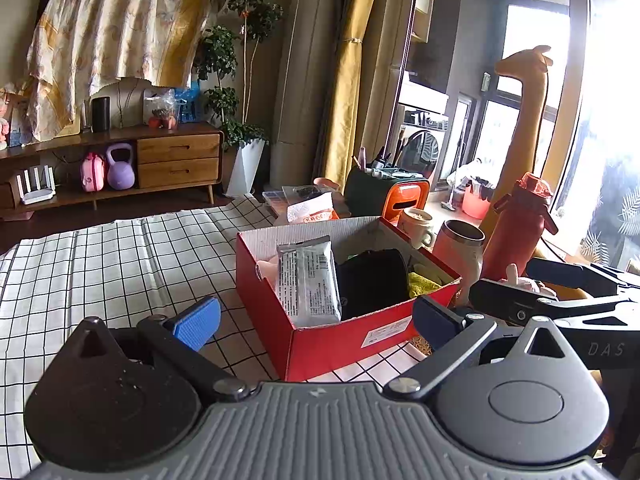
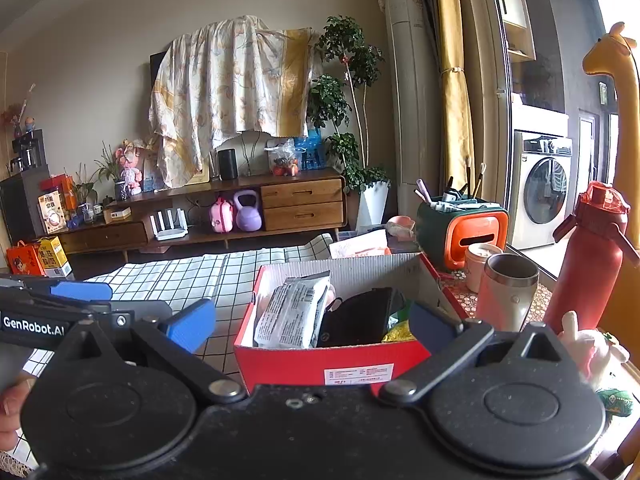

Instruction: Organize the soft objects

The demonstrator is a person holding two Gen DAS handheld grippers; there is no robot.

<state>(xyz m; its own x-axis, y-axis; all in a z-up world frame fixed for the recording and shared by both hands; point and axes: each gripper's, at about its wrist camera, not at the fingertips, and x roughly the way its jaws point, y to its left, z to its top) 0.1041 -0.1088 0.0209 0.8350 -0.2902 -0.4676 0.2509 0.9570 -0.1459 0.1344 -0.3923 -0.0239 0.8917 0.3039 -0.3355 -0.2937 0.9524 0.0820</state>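
Right wrist view: left gripper [image 2: 82,294] marked "GenRobot.AI", jaws spread empty; right gripper [image 2: 312,326] jaws spread before red box [image 2: 340,364].

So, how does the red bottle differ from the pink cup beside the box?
The red bottle is taller and slimmer, while the pink cup is shorter and wider. The bottle is closed with a translucent cap; the cup is open at the top, showing a metal inner rim. The bottle is deep red; the cup is pale pink. Both stand upright on the table, to the right of the red cardboard box.
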